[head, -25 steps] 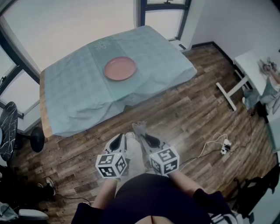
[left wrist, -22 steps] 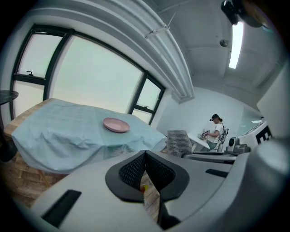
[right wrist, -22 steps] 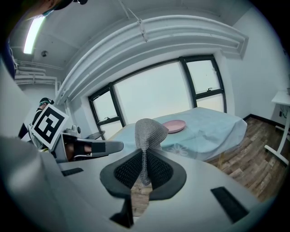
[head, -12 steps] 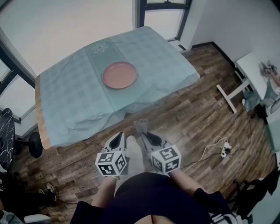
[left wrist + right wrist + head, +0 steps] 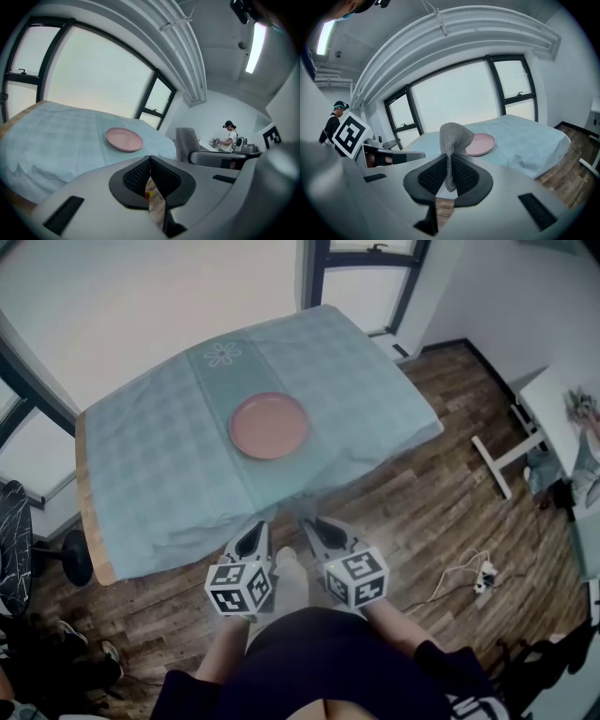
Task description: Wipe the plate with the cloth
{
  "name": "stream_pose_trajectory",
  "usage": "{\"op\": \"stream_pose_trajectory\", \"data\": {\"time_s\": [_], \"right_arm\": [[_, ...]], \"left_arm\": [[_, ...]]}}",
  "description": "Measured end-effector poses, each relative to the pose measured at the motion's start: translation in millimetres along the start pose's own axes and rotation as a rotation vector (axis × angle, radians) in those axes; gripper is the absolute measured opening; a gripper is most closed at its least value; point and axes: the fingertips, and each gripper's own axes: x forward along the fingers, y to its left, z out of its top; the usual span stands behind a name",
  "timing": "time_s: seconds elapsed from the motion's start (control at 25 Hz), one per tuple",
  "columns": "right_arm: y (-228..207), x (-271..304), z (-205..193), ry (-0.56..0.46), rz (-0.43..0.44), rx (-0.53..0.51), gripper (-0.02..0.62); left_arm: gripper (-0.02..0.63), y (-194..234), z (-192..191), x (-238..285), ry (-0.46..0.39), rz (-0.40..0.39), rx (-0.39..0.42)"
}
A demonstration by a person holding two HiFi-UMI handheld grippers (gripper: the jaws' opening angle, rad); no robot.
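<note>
Plate sits near the middle of the desk, well ahead of both tools. In the head view it lies at about 11 o'clock from the right hand-held gripper. That gripper's jaws are pinched on the cloth, a grey knit fold standing up above them. The left hand-held gripper, closed with nothing in it, has the plate at about 12 o'clock. Both hang short of the desk's near edge, about equally far from the plate. Being round, the plate sets no approach angle.

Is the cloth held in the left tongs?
No, the cloth is clamped between the right tongs.
</note>
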Motion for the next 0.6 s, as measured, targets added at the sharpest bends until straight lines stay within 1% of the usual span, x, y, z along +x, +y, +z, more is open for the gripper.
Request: {"op": "stream_pose_trajectory", "data": {"time_s": [0.32, 0.6], "right_arm": [[-23, 52, 37, 0.000, -0.012, -0.015, 0.032], [-40, 92, 60, -0.006, -0.022, -0.011, 0.032]], "left_arm": [[0.014, 36, 36, 46, 0.019, -0.001, -0.022], [0.014, 64, 63, 79, 0.024, 0.004, -0.021]]}}
